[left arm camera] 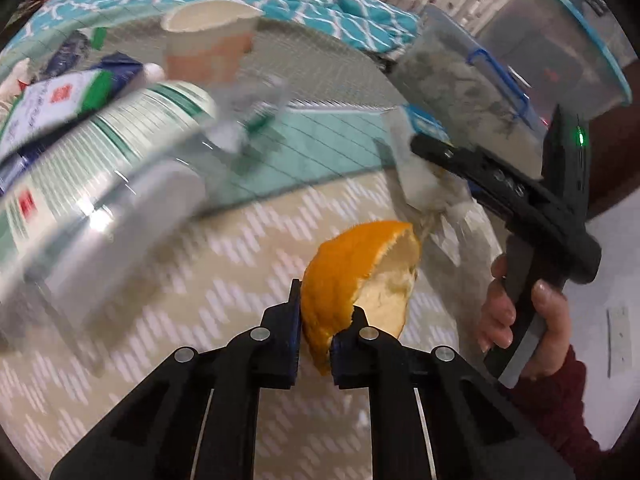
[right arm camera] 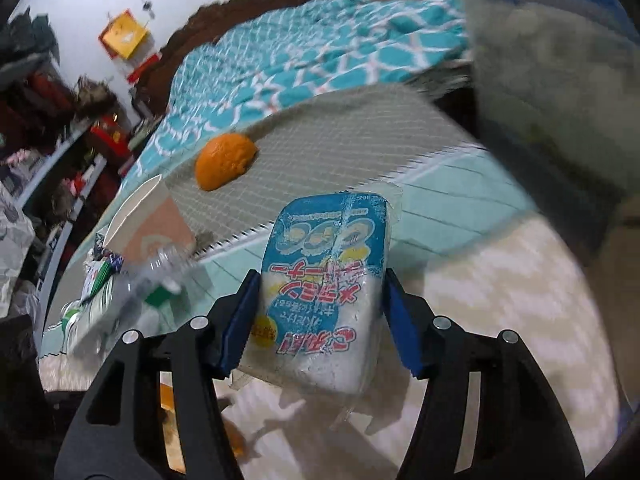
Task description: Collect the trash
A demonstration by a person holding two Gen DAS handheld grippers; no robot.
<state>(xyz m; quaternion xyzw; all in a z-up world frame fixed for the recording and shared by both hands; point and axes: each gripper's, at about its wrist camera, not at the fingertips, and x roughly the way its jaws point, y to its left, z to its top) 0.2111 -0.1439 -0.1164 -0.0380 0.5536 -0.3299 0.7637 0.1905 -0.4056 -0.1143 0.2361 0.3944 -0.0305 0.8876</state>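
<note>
My left gripper [left arm camera: 316, 334] is shut on an orange peel [left arm camera: 352, 272] and holds it above the patterned mat. My right gripper [right arm camera: 320, 316] is shut on a blue-and-white packaged sponge [right arm camera: 324, 284]; it also shows in the left wrist view [left arm camera: 416, 160], held up near a grey bin with a blue handle [left arm camera: 464, 84]. A clear plastic bottle [left arm camera: 104, 168], a paper cup [left arm camera: 208, 40] and a green-and-white carton [left arm camera: 48, 104] lie at the left. Another piece of orange peel [right arm camera: 224, 160] lies on the grey mat.
A large clear tub with a teal rim [left arm camera: 560, 40] stands behind the bin. A teal patterned quilt [right arm camera: 320, 48] covers the bed at the back. Cluttered shelves [right arm camera: 60, 140] stand at the far left. The beige mat [left arm camera: 240, 248] lies below both grippers.
</note>
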